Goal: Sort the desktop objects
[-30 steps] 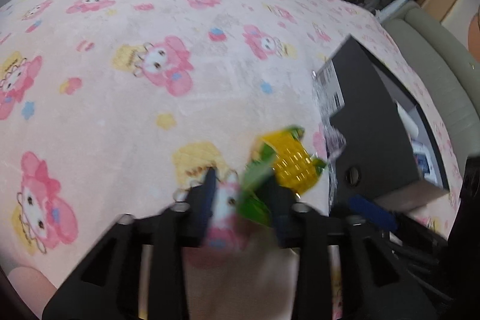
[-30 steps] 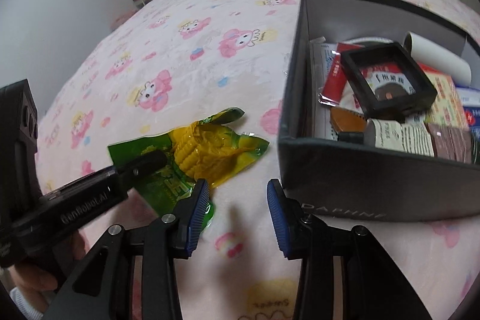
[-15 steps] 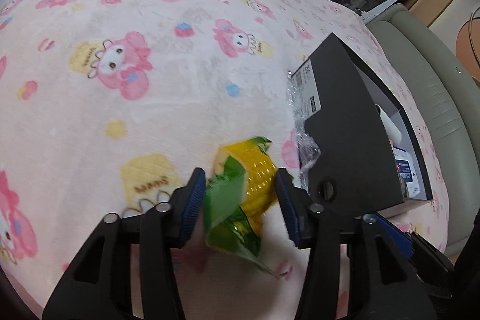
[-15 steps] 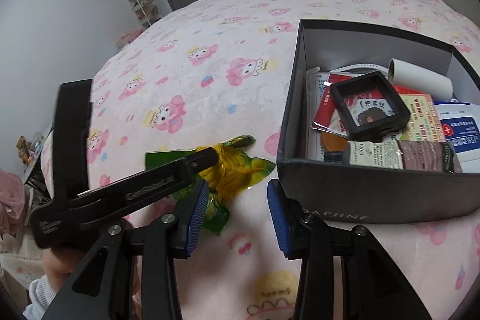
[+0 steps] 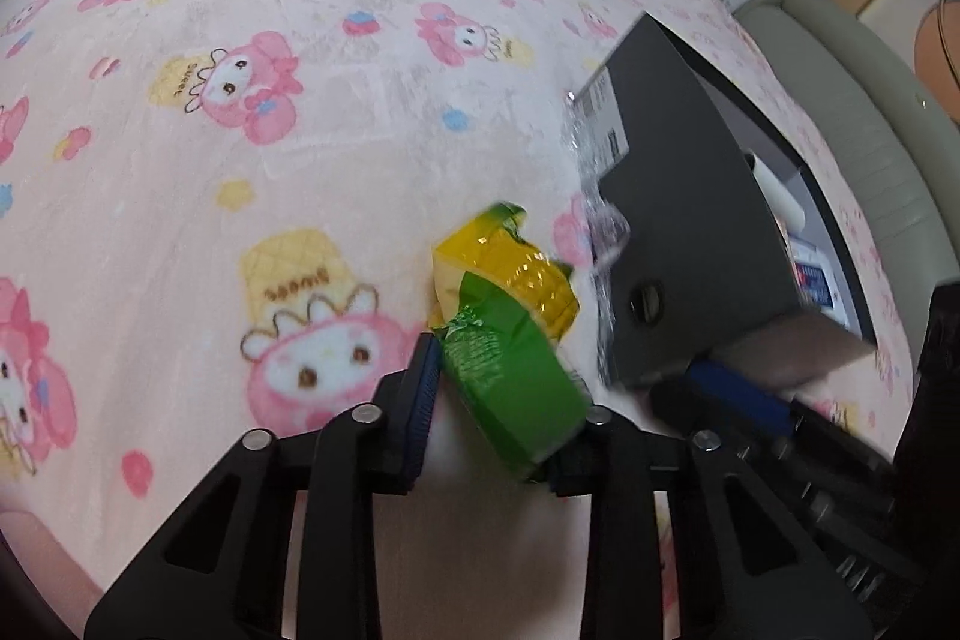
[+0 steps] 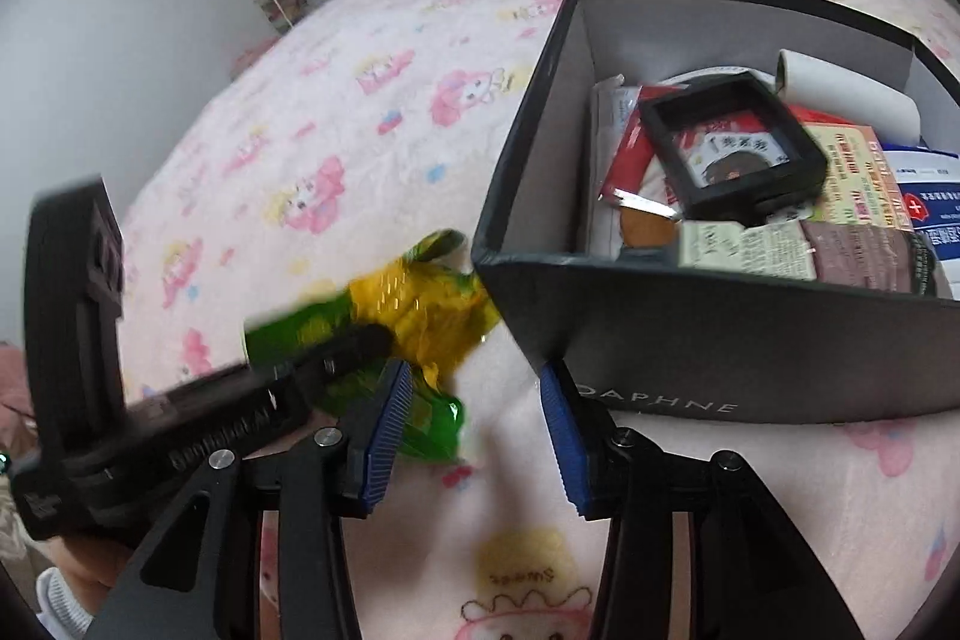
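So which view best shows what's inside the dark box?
The right wrist view: it looks down into the dark box, showing a black frame, a white roll and packets. The left wrist view shows mostly the box's outer wall and a sliver inside.

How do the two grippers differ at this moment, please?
The left gripper has the green-and-yellow corn packet between its jaws, which are closing on it; the right gripper has nothing between its jaws, which are opening. The left works at the packet beside the black box; the right hangs over bare blanket at the box's near corner. Both have blue pads on black fingers.
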The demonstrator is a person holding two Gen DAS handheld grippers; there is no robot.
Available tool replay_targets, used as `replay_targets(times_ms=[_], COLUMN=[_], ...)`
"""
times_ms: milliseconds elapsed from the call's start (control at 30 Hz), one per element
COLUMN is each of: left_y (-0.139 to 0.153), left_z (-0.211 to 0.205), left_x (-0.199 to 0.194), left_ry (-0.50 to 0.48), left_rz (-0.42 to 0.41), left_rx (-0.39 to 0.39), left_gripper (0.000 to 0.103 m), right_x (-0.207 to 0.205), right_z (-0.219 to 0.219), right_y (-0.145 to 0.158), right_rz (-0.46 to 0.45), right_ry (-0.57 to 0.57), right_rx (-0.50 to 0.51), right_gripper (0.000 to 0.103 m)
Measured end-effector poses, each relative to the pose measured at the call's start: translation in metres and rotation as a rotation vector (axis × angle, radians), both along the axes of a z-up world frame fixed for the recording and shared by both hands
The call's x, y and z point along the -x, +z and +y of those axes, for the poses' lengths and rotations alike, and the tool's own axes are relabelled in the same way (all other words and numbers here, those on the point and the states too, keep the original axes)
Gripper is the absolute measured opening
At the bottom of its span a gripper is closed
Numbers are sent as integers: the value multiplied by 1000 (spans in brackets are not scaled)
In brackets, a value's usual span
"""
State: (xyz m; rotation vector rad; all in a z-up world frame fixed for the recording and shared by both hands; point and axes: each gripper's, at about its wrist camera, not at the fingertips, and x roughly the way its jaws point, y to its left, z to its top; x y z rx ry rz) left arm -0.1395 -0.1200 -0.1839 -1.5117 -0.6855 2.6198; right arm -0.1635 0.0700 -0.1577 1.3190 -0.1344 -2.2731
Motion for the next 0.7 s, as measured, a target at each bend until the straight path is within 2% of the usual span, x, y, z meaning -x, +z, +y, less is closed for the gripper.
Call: replay_targets(times_ms=[100, 133, 167, 233, 367, 400, 433, 533, 700], left_y=[7, 10, 12, 11, -4, -6, -6, -2, 6], left_z=[-6, -9, -12, -16, -13, -12, -12, -10, -15], left_x=[1, 2, 5, 17, 40, 41, 42, 36, 17], left_ry=[29, 43, 60, 81, 67, 58, 47, 26, 15], left_rz=[12, 17, 23, 25, -3, -2, -1, -3, -9], left_rx=[-4, -6, -7, -17, -21, -35, -52, -49, -64], left_gripper=[25, 30, 41, 51, 53, 52, 44, 44, 40], right_x=[1, 2, 2, 4, 9, 10, 12, 16, 16], right_z=[8, 10, 11, 6, -6, -8, -10, -15, -25], right_y=[3, 3, 2, -8, -27, -32, -37, -47, -47], right_rz=[-2, -7, -14, -37, -83, -97, -112, -147, -137], right_ry=[-10, -11, -12, -5, 7, 7, 7, 12, 30], right_rx=[21, 30, 36, 31, 22, 27, 33, 63, 102], right_gripper=[41, 41, 41, 43, 43, 43, 43, 45, 45])
